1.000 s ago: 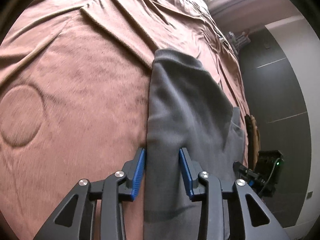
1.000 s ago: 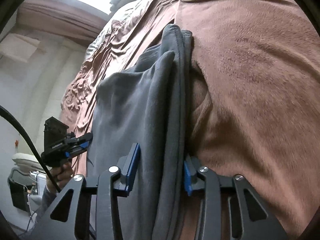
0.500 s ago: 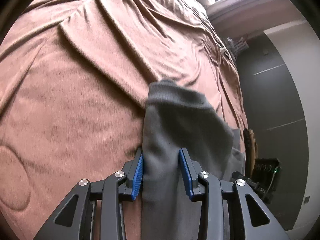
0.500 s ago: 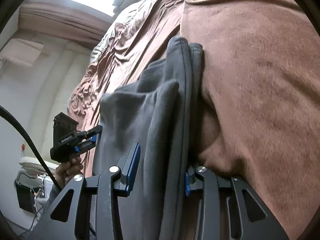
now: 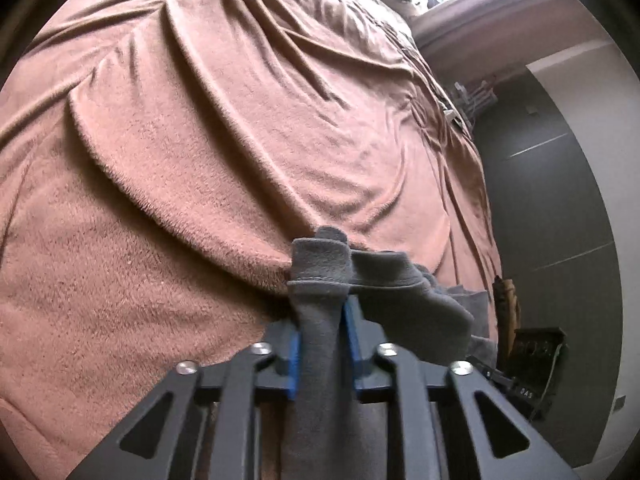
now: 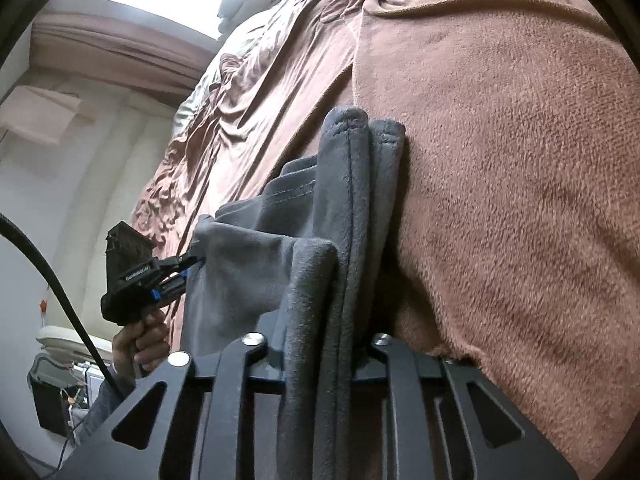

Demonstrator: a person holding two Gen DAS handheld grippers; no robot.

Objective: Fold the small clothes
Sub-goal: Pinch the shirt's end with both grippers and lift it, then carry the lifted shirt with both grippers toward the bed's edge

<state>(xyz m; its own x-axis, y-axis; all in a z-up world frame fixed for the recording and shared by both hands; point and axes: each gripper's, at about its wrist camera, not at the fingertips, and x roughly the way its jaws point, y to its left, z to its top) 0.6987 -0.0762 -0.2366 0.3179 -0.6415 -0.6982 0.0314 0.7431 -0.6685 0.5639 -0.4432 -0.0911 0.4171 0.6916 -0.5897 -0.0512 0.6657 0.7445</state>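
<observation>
A grey fleece garment [image 5: 400, 296] lies bunched on a brown fleece blanket [image 5: 200, 160]. My left gripper [image 5: 322, 336] is closing, and its blue pads pinch a narrow fold near the garment's hemmed end. In the right wrist view the garment [image 6: 248, 280] hangs in long folds. My right gripper [image 6: 324, 344] is also closing, its jaws tight on a thick bundle of those folds and its pads hidden by cloth. The left gripper [image 6: 192, 260] shows there too, held by a hand [image 6: 140, 340] and biting the garment's far corner.
The blanket [image 6: 520, 160] covers a wide bed with deep wrinkles. A dark wall panel [image 5: 560, 200] stands beyond the bed's edge. A black cable [image 6: 52, 272] crosses the lower left, with a black bin [image 6: 52, 404] on the floor below it.
Both grippers have gone from standing open around the cloth to pinching it. The left gripper slid along to the garment's end, and the cloth there has bunched up.
</observation>
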